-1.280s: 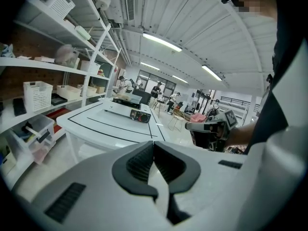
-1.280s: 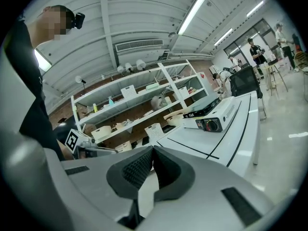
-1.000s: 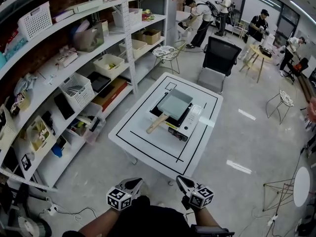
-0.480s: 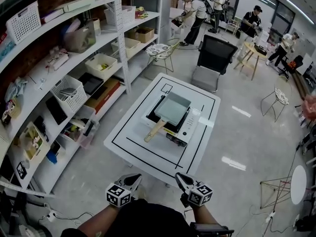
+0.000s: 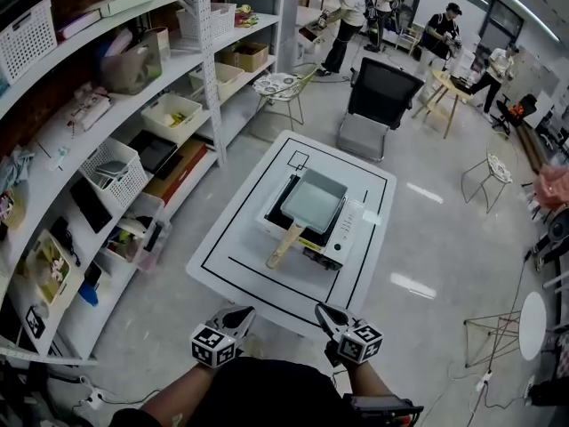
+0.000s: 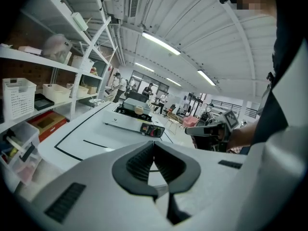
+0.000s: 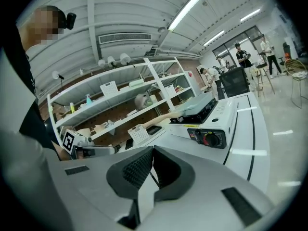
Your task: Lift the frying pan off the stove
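This looks like a big lab or test room, not a home. Tall white shelves (image 5: pixel 133 87) run along one wall, full of baskets (image 5: pixel 114 169) and boxes (image 5: pixel 252 56). A white worktop (image 5: pixel 236 247) with black lines (image 6: pixel 79 129) marked on it stands alone on a shiny grey floor (image 5: pixel 444 229). A small camping stove (image 5: pixel 345 231) sits on it. Far back, other people (image 5: pixel 342 12) stand working. Long strip lights (image 6: pixel 161 43) run across the ceiling.
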